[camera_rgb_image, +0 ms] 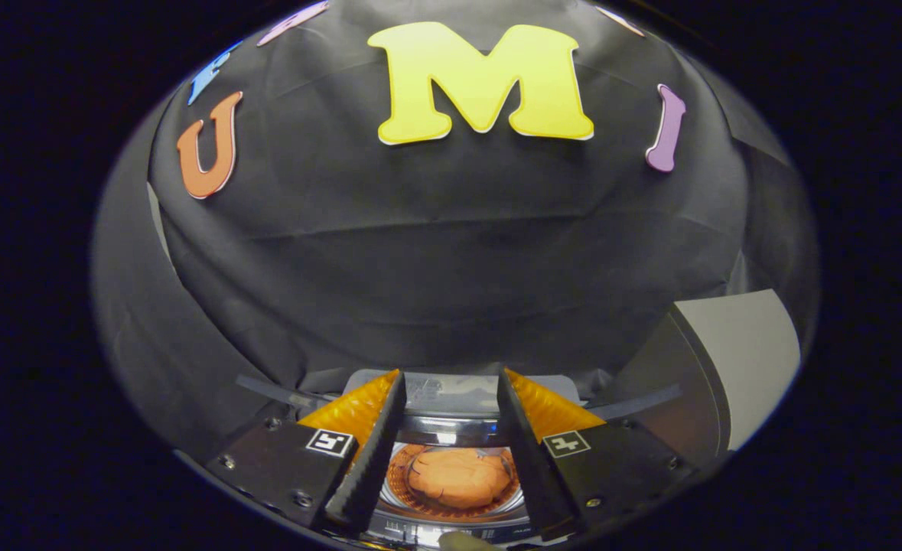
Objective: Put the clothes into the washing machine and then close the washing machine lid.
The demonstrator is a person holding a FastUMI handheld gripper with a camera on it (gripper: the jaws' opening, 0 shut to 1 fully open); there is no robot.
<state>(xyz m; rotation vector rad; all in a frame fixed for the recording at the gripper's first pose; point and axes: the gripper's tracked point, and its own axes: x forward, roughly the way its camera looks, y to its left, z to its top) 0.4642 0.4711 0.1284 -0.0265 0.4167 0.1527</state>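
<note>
The clothes [460, 476], a bundled orange heap, lie inside the washer's drum [420, 501], seen between the two fingers and below them. That placing suits the first half of the task, which looks done as far as this one bundle goes; whether more garments wait elsewhere I cannot tell.

The gripper [451, 383] hangs above the washer [451, 394] with its fingers spread and nothing between them (the gap gives a clear look straight down into the drum). Empty and apart is how it should be for what I judge comes next, reaching for the lid. A pale panel [741, 360] stands tilted up beyond the right finger, and it may be the raised lid, though the fisheye bends it too much to be sure. If so, it stands open because the drum had to be reachable from above.

As for writing: each finger mount carries a small square black-and-white marker [330, 442], a tracking pattern and no words. Faint markings run along the washer's front edge, beneath the drum, too small and blurred to make out. No brand can be read.
</note>
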